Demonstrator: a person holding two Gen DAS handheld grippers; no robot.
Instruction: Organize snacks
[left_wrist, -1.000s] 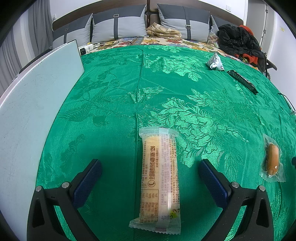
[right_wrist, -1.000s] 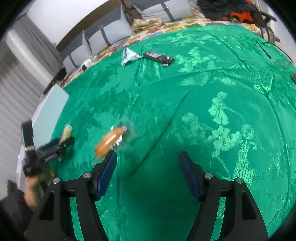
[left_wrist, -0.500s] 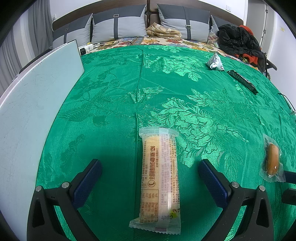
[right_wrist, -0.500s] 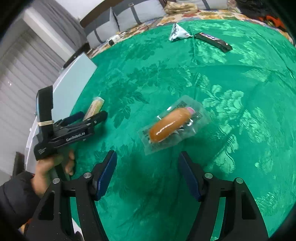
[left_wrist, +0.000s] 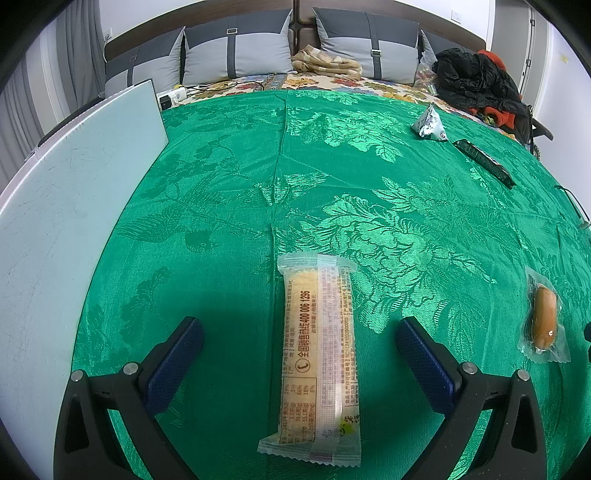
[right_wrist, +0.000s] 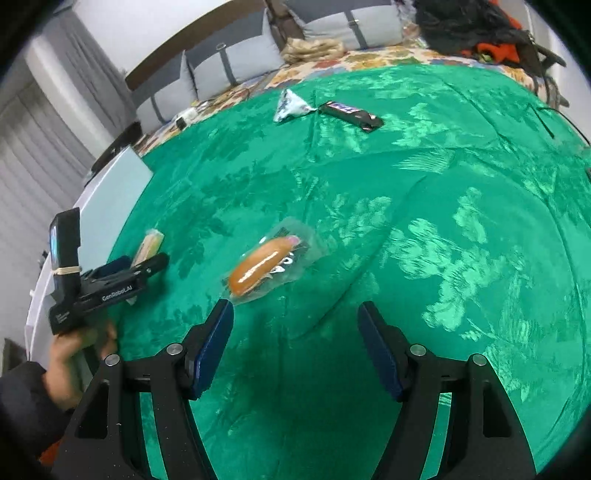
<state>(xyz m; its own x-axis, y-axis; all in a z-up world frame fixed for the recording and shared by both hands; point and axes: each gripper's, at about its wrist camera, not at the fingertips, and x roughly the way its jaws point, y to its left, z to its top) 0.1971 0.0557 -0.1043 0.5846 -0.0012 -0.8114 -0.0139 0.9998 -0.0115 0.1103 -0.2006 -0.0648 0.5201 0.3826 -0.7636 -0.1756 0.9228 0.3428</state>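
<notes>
I am working two handheld grippers over a bed covered in a green brocade cloth (left_wrist: 369, 206). My left gripper (left_wrist: 300, 354) hangs with its jaws wide apart and nothing clamped; a long cake bar in a clear wrapper (left_wrist: 317, 354) lies flat on the cloth between the two pads, touching neither, its length running straight ahead of the tool. My right gripper (right_wrist: 295, 350) is likewise spread apart and empty. A sealed sausage pack (right_wrist: 267, 264) lies just ahead of its left pad, angled up to the right, not yet between the jaws.

Far ahead of both tools, near the pillows, a small crumpled silver packet (right_wrist: 290, 105) and a dark chocolate bar (right_wrist: 349, 115) lie close together. Seen from the right gripper, a hand (right_wrist: 79, 354) in a dark sleeve holds the left tool off to the left.

By my judgement the sorting has barely begun: four snacks lie scattered, none gathered, none gripped. I can see no bin or tray; a pale flat board (left_wrist: 66, 221) lies to the left of the left gripper.

Readable writing: the cake bar wrapper shows Chinese print with the number "400 006 1296" and a nutrition table. The left tool's body reads "GenRobot.AI". The chocolate bar's logo is too blurred to read.
</notes>
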